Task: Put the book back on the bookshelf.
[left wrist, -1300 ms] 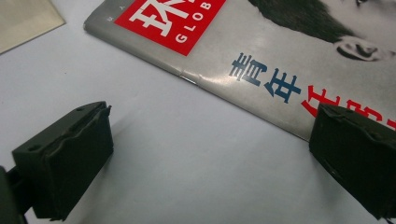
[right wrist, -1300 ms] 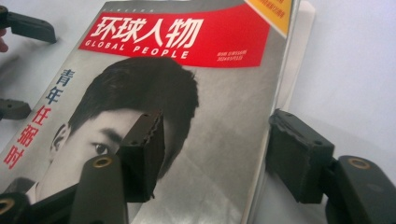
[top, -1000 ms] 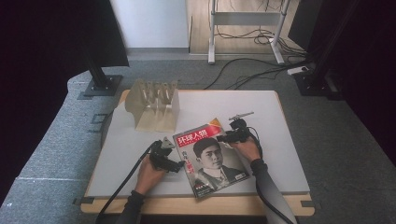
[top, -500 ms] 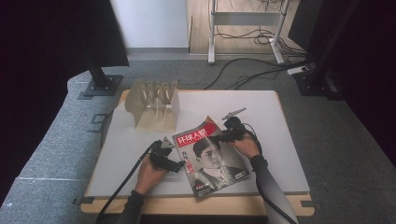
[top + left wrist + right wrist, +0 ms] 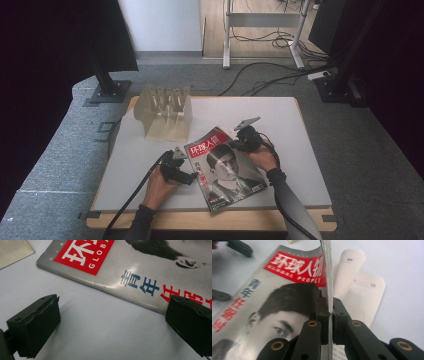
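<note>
A: From above, where's the magazine (image 5: 227, 167)?

B: Near the front edge of the desk (image 5: 300, 115), middle, lying askew. A tan rack (image 5: 165, 112) stands toward the back left corner. The right gripper (image 5: 241, 141) sits at the magazine's upper right edge, the left gripper (image 5: 192, 177) at its spine side, probably to steady it while the other lifts.

A: And the left gripper view?

B: Its jaws stand spread wide over the bare desk (image 5: 100, 327), one beside the magazine (image 5: 140, 277) spine, the other over the cover's edge. Nothing is pinched.

A: The right gripper view?

B: The right gripper (image 5: 330, 306) has just been closing and is now pressed together on the edge of the magazine (image 5: 287, 297), with cover and some pages raised between the pads. Loose inner pages (image 5: 359, 290) fan out behind, so I'd judge it is opening the magazine
</note>
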`<state>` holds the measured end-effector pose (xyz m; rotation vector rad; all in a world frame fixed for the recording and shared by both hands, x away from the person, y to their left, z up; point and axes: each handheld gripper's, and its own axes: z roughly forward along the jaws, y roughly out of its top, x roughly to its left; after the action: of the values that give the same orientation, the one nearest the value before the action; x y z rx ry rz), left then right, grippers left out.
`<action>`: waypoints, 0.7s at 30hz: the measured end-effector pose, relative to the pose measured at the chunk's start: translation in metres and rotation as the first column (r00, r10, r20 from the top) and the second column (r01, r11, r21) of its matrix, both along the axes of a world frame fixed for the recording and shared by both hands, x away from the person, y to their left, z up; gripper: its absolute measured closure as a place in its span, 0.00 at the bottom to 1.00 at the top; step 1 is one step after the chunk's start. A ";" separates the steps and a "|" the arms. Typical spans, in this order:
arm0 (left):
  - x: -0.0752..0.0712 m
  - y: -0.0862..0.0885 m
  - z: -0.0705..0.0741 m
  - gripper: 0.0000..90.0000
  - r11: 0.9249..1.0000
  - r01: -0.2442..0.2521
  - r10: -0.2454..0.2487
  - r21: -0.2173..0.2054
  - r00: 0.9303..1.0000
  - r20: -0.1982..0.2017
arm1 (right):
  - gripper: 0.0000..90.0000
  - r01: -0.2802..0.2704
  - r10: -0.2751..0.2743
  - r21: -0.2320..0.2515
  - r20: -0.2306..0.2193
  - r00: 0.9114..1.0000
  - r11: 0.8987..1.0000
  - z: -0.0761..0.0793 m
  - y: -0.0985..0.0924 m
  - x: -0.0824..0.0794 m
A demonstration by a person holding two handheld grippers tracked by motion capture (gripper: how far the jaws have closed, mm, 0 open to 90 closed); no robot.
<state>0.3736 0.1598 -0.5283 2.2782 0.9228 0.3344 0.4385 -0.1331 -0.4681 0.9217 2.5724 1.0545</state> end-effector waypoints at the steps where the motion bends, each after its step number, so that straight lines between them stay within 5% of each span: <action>1: 0.000 0.000 0.000 0.00 1.000 -0.001 0.001 -0.002 1.000 -0.001 | 0.95 -0.008 0.008 0.001 0.013 1.000 1.000 0.004 0.001 -0.003; 10: 0.002 0.005 0.004 0.04 1.000 0.017 -0.017 0.001 1.000 -0.021 | 0.95 -0.043 0.043 0.004 0.079 0.996 0.999 0.035 0.006 -0.025; 14: 0.008 0.010 0.011 0.07 0.996 0.016 -0.021 -0.087 0.998 -0.054 | 0.95 -0.049 0.048 0.009 0.100 0.994 0.999 0.044 0.007 -0.031; 21: 0.024 -0.002 0.023 0.07 0.987 0.065 -0.078 -0.148 0.993 -0.088 | 0.95 -0.068 0.064 0.026 0.138 0.988 0.997 0.064 0.006 -0.042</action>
<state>0.3972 0.1573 -0.5054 2.2021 0.8798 0.1257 0.3961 -0.1266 -0.4041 0.7475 2.4958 1.1365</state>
